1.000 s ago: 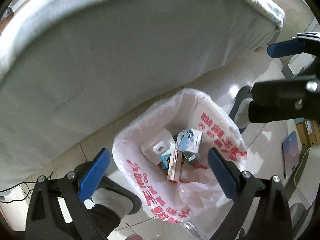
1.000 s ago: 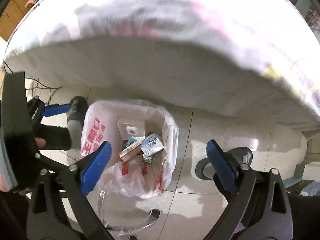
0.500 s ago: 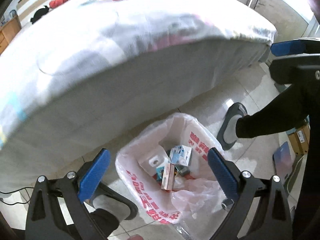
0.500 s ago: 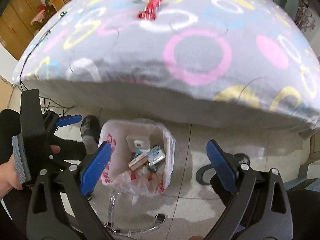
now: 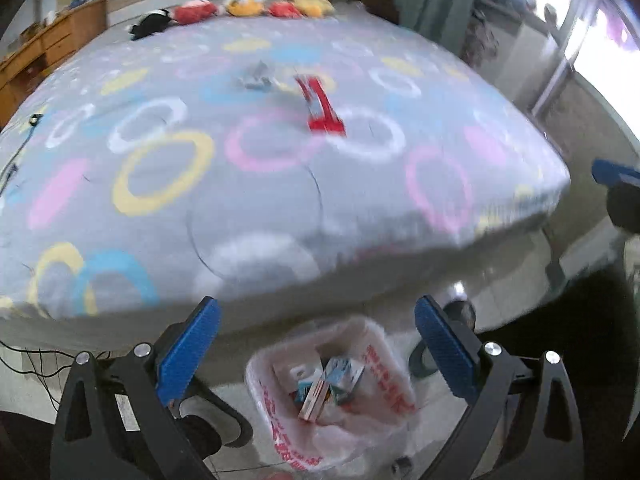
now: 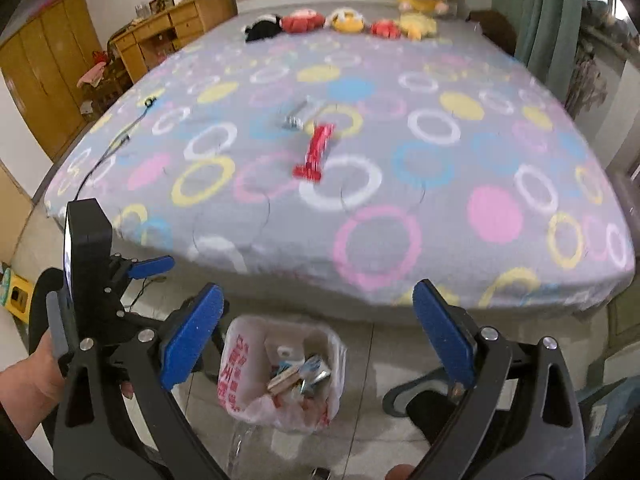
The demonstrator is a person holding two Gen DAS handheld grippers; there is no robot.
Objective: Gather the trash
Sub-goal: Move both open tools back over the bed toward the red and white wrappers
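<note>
A red wrapper (image 5: 322, 110) (image 6: 315, 152) lies in the middle of the bed, on the grey sheet with coloured rings. Just beyond it lies a crumpled silvery wrapper (image 5: 256, 76) (image 6: 295, 117). On the floor at the foot of the bed stands a bin lined with a white, red-printed bag (image 5: 382, 364) (image 6: 236, 364); it holds several small cartons. My left gripper (image 5: 318, 350) hangs open and empty above the bin. My right gripper (image 6: 316, 336) is likewise open and empty, over the bin and short of the bed edge.
Plush toys (image 6: 344, 20) line the head of the bed. A thin cable (image 6: 116, 140) trails over its left side. Wooden cabinets and a desk (image 6: 160, 32) stand at the left, a green curtain (image 6: 540, 12) at the right. A person's slippered feet (image 6: 416, 400) flank the bin.
Both views have risen and tilted up from the bin to the bed top, bringing the two wrappers into sight. The bin now sits low between the fingers. Both grippers have stayed open.
</note>
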